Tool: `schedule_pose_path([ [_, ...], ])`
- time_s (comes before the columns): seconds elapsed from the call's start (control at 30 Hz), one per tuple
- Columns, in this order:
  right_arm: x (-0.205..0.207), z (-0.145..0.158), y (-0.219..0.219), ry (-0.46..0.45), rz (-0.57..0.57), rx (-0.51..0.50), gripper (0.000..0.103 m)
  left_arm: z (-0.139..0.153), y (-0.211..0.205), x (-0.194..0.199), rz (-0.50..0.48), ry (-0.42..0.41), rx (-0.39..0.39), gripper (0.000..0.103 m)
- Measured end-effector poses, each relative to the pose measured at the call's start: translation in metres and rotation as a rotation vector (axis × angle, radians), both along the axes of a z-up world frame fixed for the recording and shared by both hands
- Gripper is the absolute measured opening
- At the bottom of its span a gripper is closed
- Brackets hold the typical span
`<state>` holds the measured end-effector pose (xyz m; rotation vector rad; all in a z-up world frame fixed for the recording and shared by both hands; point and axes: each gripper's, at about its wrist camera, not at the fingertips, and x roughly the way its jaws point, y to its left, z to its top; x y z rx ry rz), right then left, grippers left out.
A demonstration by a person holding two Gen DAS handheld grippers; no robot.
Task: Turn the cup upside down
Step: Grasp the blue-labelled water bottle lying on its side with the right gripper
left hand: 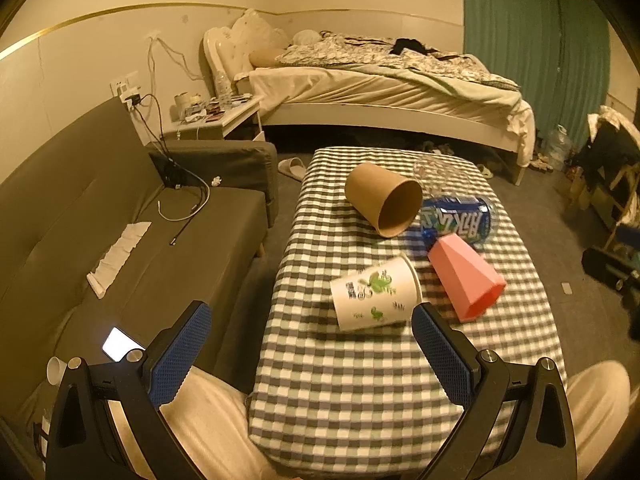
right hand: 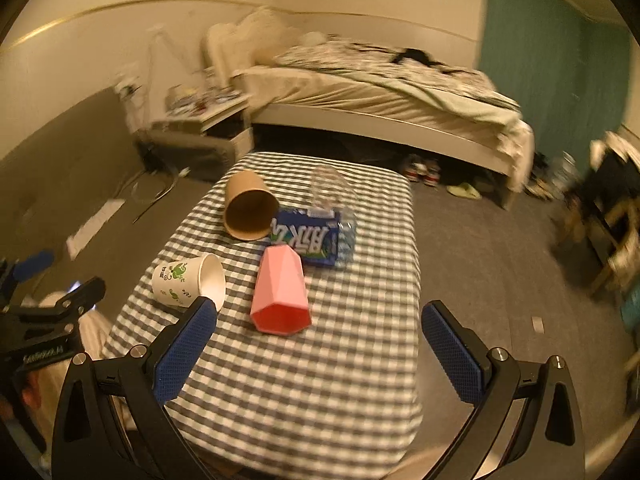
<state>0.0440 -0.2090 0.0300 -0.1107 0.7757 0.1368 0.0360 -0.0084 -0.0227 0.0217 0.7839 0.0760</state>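
Observation:
Several cups lie on their sides on a checkered table (left hand: 360,380) (right hand: 320,360). A white paper cup with green prints (left hand: 374,294) (right hand: 188,282) lies nearest on the left. A pink faceted cup (left hand: 466,282) (right hand: 281,294) lies beside it, mouth toward me. A brown paper cup (left hand: 384,198) (right hand: 250,210) lies farther back. A clear cup (left hand: 440,172) (right hand: 332,190) lies behind a blue-labelled bottle (left hand: 460,220) (right hand: 316,240). My left gripper (left hand: 312,324) is open and empty, just short of the white cup. My right gripper (right hand: 320,320) is open and empty, just short of the pink cup.
A grey sofa (left hand: 120,240) with cables and a phone (left hand: 120,344) stands left of the table. A bed (left hand: 380,80) and a cluttered nightstand (left hand: 212,116) are behind. The left gripper's body shows at the left in the right wrist view (right hand: 48,312). My legs are under the table's near edge.

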Motion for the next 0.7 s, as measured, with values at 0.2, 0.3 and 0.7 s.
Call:
schedule_pose_path([
  [0.2, 0.074, 0.004, -0.019, 0.078, 0.246, -0.096, 0.103, -0.004, -0.013, 0.032, 0.036, 0.018, -0.004, 0.103],
  [0.3, 0.109, -0.01, -0.018, 0.108, 0.355, -0.209, 0.103, -0.009, -0.018, 0.05, 0.044, 0.038, 0.014, 0.103],
  [0.7, 0.193, -0.098, 0.017, 0.235, 0.744, -0.471, 0.099, -0.047, -0.025, 0.1, 0.068, 0.133, 0.08, 0.103],
])
